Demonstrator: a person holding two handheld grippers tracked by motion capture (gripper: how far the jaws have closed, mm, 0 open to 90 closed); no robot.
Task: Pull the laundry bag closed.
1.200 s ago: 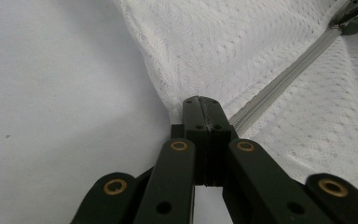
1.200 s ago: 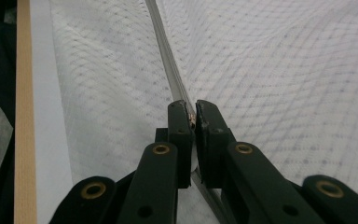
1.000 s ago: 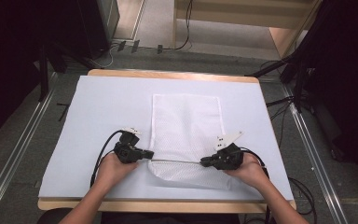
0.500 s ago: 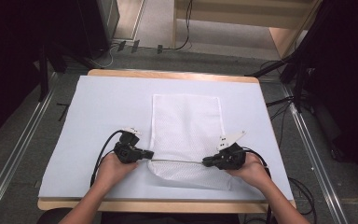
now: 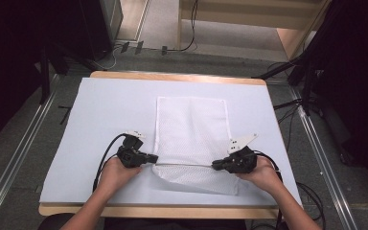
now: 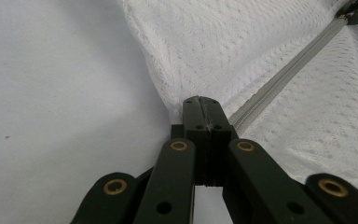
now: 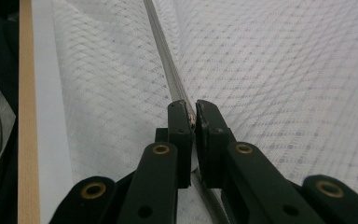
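I've got the left gripper (image 5: 154, 158) clamped on the mesh bag's (image 5: 191, 124) zipper (image 5: 184, 164) end at 9 o'clock, right gripper (image 5: 215, 166) clamped at 3; zipper runs 9-to-3, bag near table (image 5: 100, 96) front.

1. Both forearms reach in from the near edge, each hand wrapped around a gripper.
2. The left gripper (image 5: 152, 158) points inward toward its partner, jaws pressed fully together.
3. The right gripper (image 5: 215, 166) faces it level, jaws nearly closed, a sliver of gap between them.
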